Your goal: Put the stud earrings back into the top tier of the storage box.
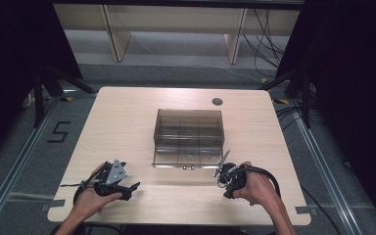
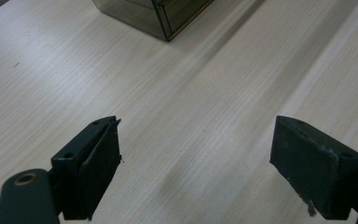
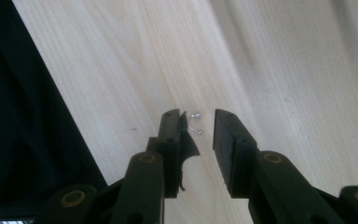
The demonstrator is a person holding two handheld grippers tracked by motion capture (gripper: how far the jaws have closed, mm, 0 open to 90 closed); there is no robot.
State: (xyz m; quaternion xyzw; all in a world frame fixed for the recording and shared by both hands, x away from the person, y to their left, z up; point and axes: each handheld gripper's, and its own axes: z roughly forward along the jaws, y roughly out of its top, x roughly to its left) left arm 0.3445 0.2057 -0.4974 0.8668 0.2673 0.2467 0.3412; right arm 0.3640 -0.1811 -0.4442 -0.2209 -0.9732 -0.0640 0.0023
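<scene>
Right gripper (image 3: 200, 128) first: my jaws sit a narrow gap apart, nothing pinched, hovering over the table (image 3: 284, 70). Between the tips, hard against the left pad, there's a tiny silver metal piece (image 3: 195, 122): a thin bent wire with a small ball at each end, lying flat on the wood. Its two balls line up roughly along the jaws' direction, one a bit farther out than the other, and the curve bows toward the left pad. Can't tell if the pad actually touches it.

My left gripper (image 2: 196, 158) is wide open, holding nothing, with bare wood under it.

Further out, in the high view, both hands are near my edge of the table, left gripper (image 1: 115, 178) and right gripper (image 1: 227, 176) well apart. Between and beyond them stands a smoky see-through plastic organiser box (image 1: 188, 134) with a grid of compartments. I can't make out anything inside them.
</scene>
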